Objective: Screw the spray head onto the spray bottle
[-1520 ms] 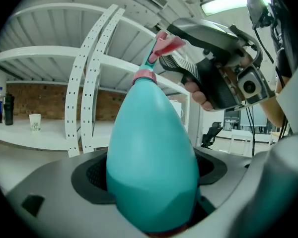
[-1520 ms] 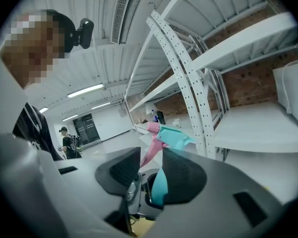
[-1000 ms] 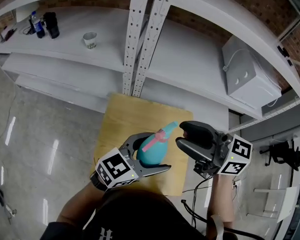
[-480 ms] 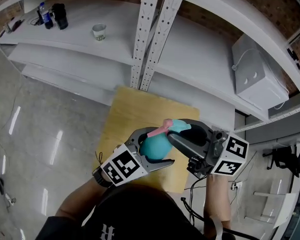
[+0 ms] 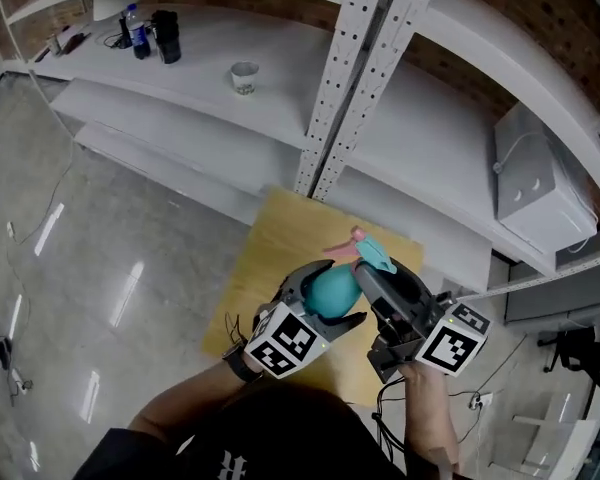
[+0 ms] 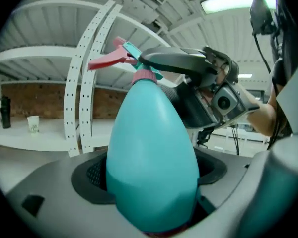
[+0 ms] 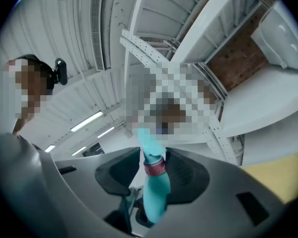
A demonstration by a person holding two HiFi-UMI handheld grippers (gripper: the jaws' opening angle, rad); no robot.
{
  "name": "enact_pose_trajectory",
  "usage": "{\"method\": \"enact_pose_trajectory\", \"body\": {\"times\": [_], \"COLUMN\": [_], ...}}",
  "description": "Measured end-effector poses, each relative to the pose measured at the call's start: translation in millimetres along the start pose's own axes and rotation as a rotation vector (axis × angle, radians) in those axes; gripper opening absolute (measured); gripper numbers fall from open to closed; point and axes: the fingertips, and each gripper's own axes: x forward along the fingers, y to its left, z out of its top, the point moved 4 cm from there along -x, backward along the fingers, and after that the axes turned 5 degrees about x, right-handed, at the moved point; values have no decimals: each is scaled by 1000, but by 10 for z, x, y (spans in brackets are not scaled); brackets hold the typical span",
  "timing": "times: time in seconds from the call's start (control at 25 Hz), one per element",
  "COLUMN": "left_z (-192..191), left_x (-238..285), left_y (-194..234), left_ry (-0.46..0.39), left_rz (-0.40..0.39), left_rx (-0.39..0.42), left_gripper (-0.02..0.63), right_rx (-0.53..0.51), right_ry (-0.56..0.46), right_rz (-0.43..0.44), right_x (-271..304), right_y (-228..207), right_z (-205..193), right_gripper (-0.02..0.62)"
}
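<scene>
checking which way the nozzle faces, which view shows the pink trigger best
The left gripper view: the pink trigger stands out in profile against white shelving, above the spray bottle. The head view shows only a small pink sliver. The right gripper view shows just the spray head's collar, not the trigger.

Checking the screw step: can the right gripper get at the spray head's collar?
Probably yes: the right gripper has just been closing its jaws, which flank the pink collar, pads seemingly on it. The left gripper clamps the bottle by its body, leaving the neck free.
</scene>
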Motion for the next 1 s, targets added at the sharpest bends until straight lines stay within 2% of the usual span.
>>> {"method": "enact_pose_trajectory", "body": {"times": [0.08, 0.16, 0.4, 0.56, 0.64, 0.72, 0.8, 0.92, 1.0], "left_z": [106, 181, 242, 267, 315, 375, 450, 570, 625], "left_x": [-48, -63, -58, -28, -67, -148, -253, -401, -472], "left_y": [20, 49, 108, 25, -76, -203, -352, -558, -665], "left_ry": [-54, -80, -75, -91, -115, -148, -187, -245, -267], "left_rz": [-49, -65, -37, -104, -190, -309, -444, -635, -742], "left_rx": [-34, -37, 17, 16, 21, 11, -2, -38, -62], "left_gripper": [434, 434, 434, 434, 434, 434, 434, 434, 434], "right_rx": [-1, -32, -214, -296, -295, -229, -171, -199, -249], "right_ry": [-3, -4, 4, 31, -14, -84, -106, -25, 34], "right_rz": [81, 129, 90, 140, 204, 311, 431, 608, 724], "right_x": [-58, -174, -310, -357, -522, -708, -791, -734, -663], "right_y": [105, 184, 375, 533, 532, 406, 250, 232, 372], "right_z": [60, 127, 229, 214, 322, 485, 577, 500, 404], "right_gripper": [138, 138, 138, 138, 138, 138, 153, 268, 305]}}
